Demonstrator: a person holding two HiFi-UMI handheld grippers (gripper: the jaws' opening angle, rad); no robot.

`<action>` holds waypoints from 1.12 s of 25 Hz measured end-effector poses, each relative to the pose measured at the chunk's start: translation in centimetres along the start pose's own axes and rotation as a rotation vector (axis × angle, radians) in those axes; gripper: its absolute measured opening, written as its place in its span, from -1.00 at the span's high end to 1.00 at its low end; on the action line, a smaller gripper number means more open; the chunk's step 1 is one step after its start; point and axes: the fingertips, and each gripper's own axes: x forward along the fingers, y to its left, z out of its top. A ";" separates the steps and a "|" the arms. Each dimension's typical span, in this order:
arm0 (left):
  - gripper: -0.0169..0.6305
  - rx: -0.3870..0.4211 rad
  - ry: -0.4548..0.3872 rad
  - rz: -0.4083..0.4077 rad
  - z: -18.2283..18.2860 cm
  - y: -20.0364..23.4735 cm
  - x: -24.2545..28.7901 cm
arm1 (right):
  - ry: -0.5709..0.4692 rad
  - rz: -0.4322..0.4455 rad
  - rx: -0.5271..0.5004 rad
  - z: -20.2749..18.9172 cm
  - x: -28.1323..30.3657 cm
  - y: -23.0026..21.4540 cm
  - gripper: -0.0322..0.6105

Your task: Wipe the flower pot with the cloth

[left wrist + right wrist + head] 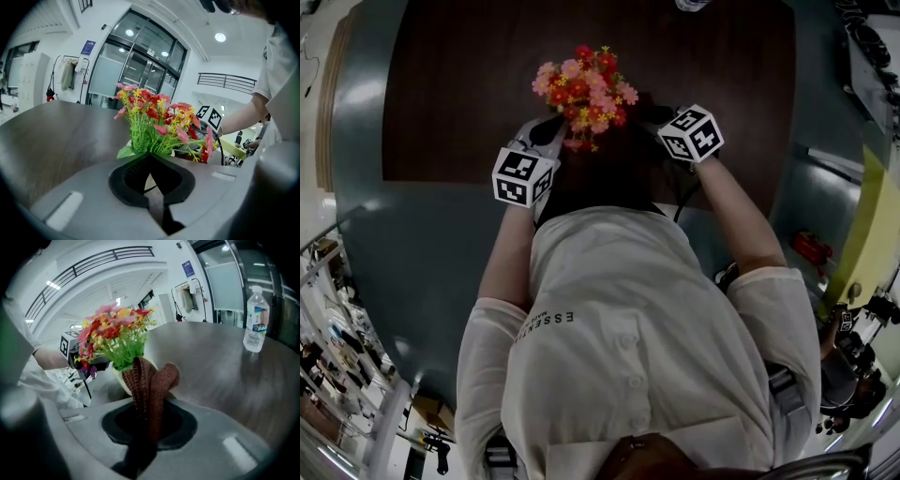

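The right claw (149, 414) is clamping tight on the brown knitted cloth (149, 380), whose folded end is sticking up out of the jaws in the middle of the right gripper view and pressing against the pale side of the flower pot (121, 378). The left claw (151, 157) is sitting with its jaws closed, tips meeting right at the base of the greenery in the centre of the left gripper view. I cannot tell whether it is nipping a stem or leaf or only bracing there. The pot is standing on the dark table (469, 84), in the upper middle of the head view, between the two claws and largely hidden under the red, pink and yellow flowers (584, 92). A water bottle (255, 326) is standing well apart, at the upper right of the right gripper view. Judging by this, the cloth is picked up and in contact, so the wiping looks to be under way on the side facing the right claw. How much of the surface is already clean is not showing, and the far side and the rim are probably waiting their turn.
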 end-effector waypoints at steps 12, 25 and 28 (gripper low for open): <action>0.90 -0.076 -0.024 -0.009 0.6 0.0 0.0 | -0.084 0.326 -0.242 13.7 4.1 -4.5 0.74; 0.90 -0.137 -0.039 0.049 0.5 0.3 0.1 | 0.245 0.920 -0.210 15.8 11.0 3.2 0.74; 0.90 -0.141 -0.039 0.063 0.5 0.3 0.2 | 0.332 0.988 -0.171 14.7 11.1 4.0 0.74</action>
